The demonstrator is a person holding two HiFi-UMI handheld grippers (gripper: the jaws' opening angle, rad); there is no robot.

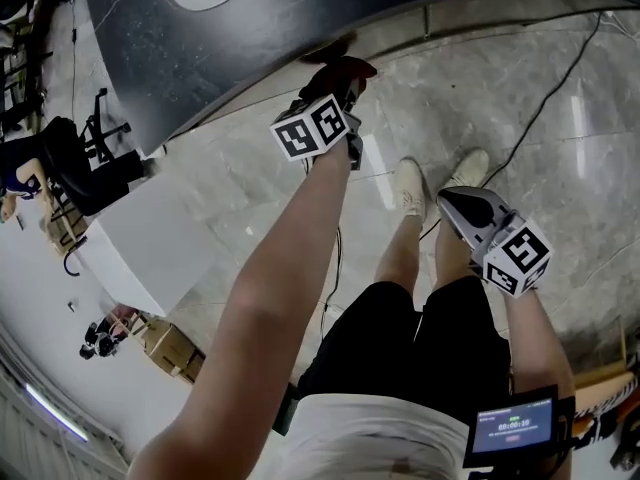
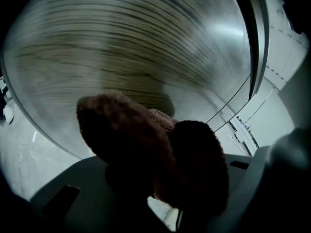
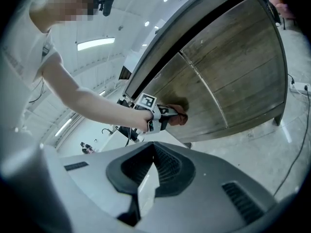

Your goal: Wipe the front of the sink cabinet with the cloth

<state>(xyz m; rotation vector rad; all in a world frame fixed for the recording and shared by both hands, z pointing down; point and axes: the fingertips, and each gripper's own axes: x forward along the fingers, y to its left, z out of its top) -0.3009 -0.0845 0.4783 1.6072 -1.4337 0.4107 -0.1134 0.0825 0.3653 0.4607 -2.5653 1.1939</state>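
Observation:
A reddish-brown cloth [image 1: 343, 68] is pressed against the wooden front of the sink cabinet [image 3: 233, 72], under the dark countertop [image 1: 230, 38]. My left gripper [image 1: 345, 80] is shut on the cloth at arm's length. In the left gripper view the bunched cloth [image 2: 146, 149] covers the jaws, and the wood grain of the cabinet [image 2: 121, 47] is streaked with blur. The right gripper view shows the left gripper [image 3: 163, 118] and cloth [image 3: 181, 118] on the left door, low down. My right gripper [image 1: 462, 206] hangs beside my right leg, away from the cabinet, shut on nothing [image 3: 146, 188].
My shoes [image 1: 408, 188] stand on the marble floor a step from the cabinet. A black cable [image 1: 545, 103] runs across the floor on the right. A white table [image 1: 150, 248], a seated person [image 1: 60, 158] and cardboard boxes [image 1: 170, 348] are on the left.

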